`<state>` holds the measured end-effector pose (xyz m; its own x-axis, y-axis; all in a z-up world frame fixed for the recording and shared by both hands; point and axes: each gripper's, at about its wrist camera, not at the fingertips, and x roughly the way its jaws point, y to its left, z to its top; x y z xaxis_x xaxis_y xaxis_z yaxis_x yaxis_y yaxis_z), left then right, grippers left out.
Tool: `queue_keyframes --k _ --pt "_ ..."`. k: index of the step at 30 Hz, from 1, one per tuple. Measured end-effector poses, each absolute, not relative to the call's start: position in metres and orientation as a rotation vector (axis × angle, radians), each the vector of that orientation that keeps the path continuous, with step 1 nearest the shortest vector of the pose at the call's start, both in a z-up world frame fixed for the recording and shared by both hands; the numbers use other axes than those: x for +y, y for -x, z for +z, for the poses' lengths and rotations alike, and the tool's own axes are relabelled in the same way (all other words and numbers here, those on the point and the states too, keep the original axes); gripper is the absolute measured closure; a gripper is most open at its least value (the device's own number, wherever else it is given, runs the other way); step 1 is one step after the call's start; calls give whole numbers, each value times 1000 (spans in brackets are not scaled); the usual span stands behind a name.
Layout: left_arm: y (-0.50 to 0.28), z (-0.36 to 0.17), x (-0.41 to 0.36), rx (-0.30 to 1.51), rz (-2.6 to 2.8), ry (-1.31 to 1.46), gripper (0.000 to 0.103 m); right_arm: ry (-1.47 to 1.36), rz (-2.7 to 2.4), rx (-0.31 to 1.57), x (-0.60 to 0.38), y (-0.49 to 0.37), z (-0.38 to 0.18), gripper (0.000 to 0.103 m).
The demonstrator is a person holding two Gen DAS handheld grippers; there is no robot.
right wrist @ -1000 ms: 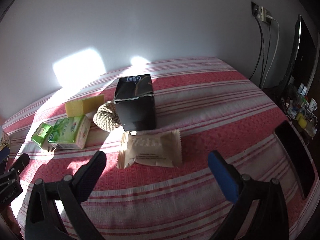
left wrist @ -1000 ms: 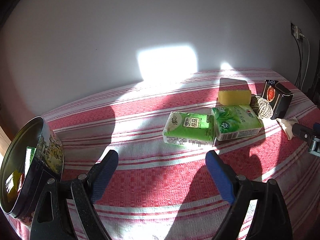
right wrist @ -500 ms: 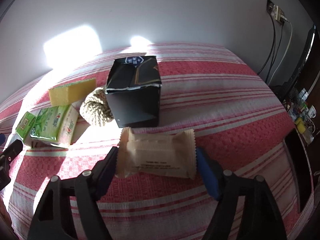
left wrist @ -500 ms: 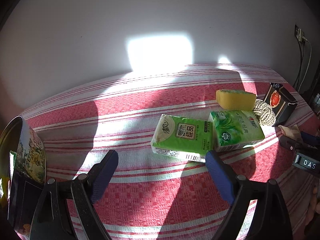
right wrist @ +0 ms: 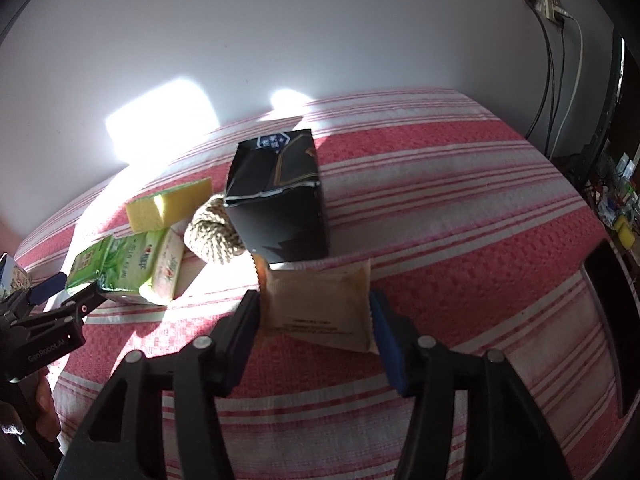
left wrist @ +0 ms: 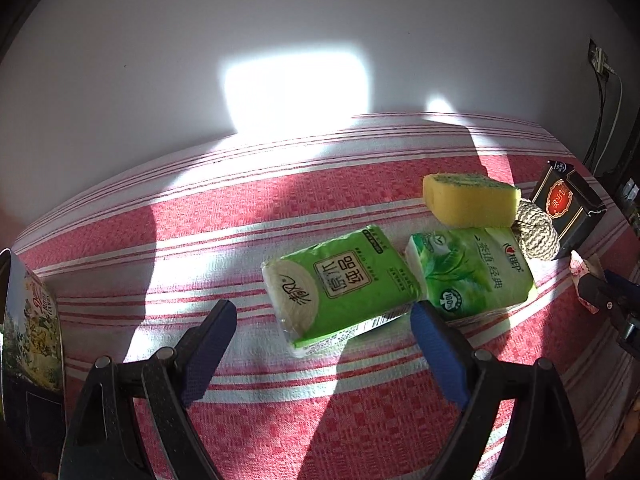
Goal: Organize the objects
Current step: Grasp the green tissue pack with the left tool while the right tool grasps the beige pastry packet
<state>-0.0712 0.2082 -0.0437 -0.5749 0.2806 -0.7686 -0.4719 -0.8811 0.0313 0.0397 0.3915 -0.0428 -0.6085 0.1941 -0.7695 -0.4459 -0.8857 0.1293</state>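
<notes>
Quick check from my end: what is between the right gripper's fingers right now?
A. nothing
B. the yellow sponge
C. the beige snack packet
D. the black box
C: in the right wrist view the right gripper has a finger against each end of the beige snack packet, in front of the black box.

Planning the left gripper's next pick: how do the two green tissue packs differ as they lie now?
The nearer tissue pack lies between the open left gripper's fingertips, bright green with a boxed label; the farther tissue pack lies beyond it, paler, with a leaf print. The nearer is angled and stands clear of the yellow sponge; the farther lies right against it. Both lie flat, side by side and touching.
</notes>
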Motion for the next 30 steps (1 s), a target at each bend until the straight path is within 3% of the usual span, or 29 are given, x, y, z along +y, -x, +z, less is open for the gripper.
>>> queue_keyframes --k 9,25,27,28,30 --pt "70 -24 202 232 2459 1119 12 1059 2569 520 394 -51 -34 55" --pt "115 -54 213 88 2573 1361 13 820 2630 532 406 -69 -14 55" --pt "113 -56 214 148 2606 1335 20 812 2635 534 406 -69 -14 55" --pt "110 -55 214 155 2609 1298 30 802 2644 541 407 -71 -14 55" --pt "107 -55 214 165 2594 1271 33 768 2658 532 407 -74 -11 55"
